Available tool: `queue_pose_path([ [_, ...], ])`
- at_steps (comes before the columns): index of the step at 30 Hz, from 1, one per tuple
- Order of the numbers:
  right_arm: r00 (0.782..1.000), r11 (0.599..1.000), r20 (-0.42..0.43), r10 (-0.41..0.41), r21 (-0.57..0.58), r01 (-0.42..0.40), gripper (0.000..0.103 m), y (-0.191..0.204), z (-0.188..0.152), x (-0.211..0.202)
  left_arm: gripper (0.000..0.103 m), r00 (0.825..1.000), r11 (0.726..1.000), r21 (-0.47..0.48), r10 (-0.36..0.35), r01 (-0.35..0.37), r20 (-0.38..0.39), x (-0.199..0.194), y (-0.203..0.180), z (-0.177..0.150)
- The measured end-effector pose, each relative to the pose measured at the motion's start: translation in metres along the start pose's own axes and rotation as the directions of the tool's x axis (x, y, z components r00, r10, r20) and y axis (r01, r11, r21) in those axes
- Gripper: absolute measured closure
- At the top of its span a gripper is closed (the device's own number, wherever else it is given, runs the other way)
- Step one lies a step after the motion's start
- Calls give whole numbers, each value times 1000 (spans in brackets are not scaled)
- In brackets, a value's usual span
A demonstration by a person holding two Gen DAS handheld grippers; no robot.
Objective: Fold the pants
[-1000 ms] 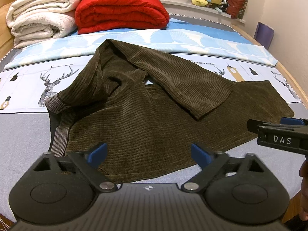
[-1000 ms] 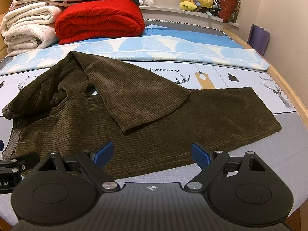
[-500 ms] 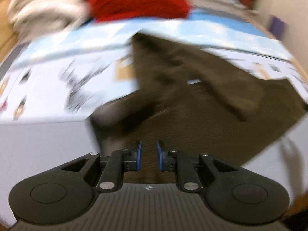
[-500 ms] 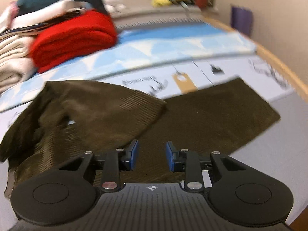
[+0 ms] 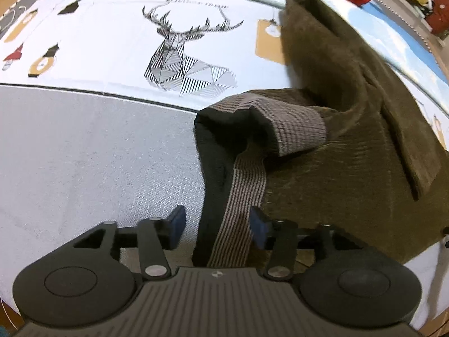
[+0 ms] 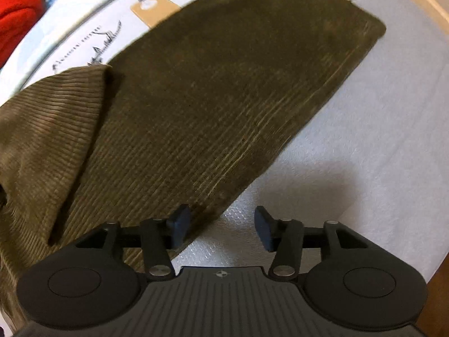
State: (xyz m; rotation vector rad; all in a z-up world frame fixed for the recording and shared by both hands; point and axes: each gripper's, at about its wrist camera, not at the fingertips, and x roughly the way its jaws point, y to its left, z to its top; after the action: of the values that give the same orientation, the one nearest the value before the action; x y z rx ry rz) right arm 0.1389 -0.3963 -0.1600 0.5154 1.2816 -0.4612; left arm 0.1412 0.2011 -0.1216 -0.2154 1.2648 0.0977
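Note:
Dark olive corduroy pants (image 5: 350,146) lie on the bed, one leg folded across the other. Their striped ribbed waistband (image 5: 241,191) runs toward me in the left wrist view. My left gripper (image 5: 216,226) is open, its blue-padded jaws standing on either side of the waistband, low over the bed. In the right wrist view the lower leg of the pants (image 6: 224,90) lies flat. My right gripper (image 6: 221,227) is open, astride the near edge of that leg; its left pad (image 6: 179,224) is over the cloth, its right pad (image 6: 263,231) over the sheet.
The bed sheet (image 5: 84,154) is grey near me and white with a deer print (image 5: 185,61) further back. A red folded blanket (image 6: 14,14) lies at the far side. The wooden bed edge (image 6: 421,0) runs at the right.
Both grippers dropped low and close to the pants, the left toward the waistband, the right toward the leg's near edge. Their jaws narrowed half a second ago and stand wider apart now.

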Motion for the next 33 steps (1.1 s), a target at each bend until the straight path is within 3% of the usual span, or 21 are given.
queue_pose_path([
  [5,1000,1000,24,2,-7,-2,49,15,5,15,22,998,998,48,-46,48,-48,22,-13,7],
  [7,999,1000,42,10,-15,-10,52,16,10,19,22,998,995,100,-20,26,-60,32,-20,8],
  [10,997,1000,74,8,-20,-6,83,15,13,18,23,995,986,165,36,-21,-89,48,-29,6],
  [12,996,999,78,36,-17,-35,88,12,14,18,29,996,981,193,34,-17,-83,50,-33,5],
  [14,994,997,86,65,-35,-62,92,4,14,10,48,997,977,214,37,-22,-68,47,-35,4],
  [16,990,994,101,98,-59,-92,93,-2,14,2,59,998,974,227,34,-22,-51,40,-33,2],
  [18,986,990,110,123,-83,-115,93,-8,12,-7,83,999,968,247,38,-32,-19,32,-33,-1],
  [20,983,985,115,144,-114,-131,95,-14,9,-15,92,1000,967,255,28,-28,4,21,-30,-5],
  [21,982,982,114,150,-129,-135,95,-18,5,-19,92,1000,965,262,22,-25,13,15,-28,-9],
  [22,983,980,105,149,-146,-133,103,-22,2,-22,92,1000,962,273,15,-21,22,10,-25,-14],
  [24,991,978,69,110,-186,-96,103,-29,-5,-23,93,1000,956,294,1,-8,26,2,-21,-23],
  [27,994,965,5,112,-239,-107,103,-44,-14,-22,94,998,950,312,-25,8,52,-13,-12,-35],
  [30,989,959,23,145,-248,-135,103,-61,-17,-33,97,994,960,280,-26,-5,106,-27,1,-37],
  [33,977,962,54,206,-191,-193,102,-81,-12,-43,103,991,973,225,28,-58,131,-38,13,-43],
])
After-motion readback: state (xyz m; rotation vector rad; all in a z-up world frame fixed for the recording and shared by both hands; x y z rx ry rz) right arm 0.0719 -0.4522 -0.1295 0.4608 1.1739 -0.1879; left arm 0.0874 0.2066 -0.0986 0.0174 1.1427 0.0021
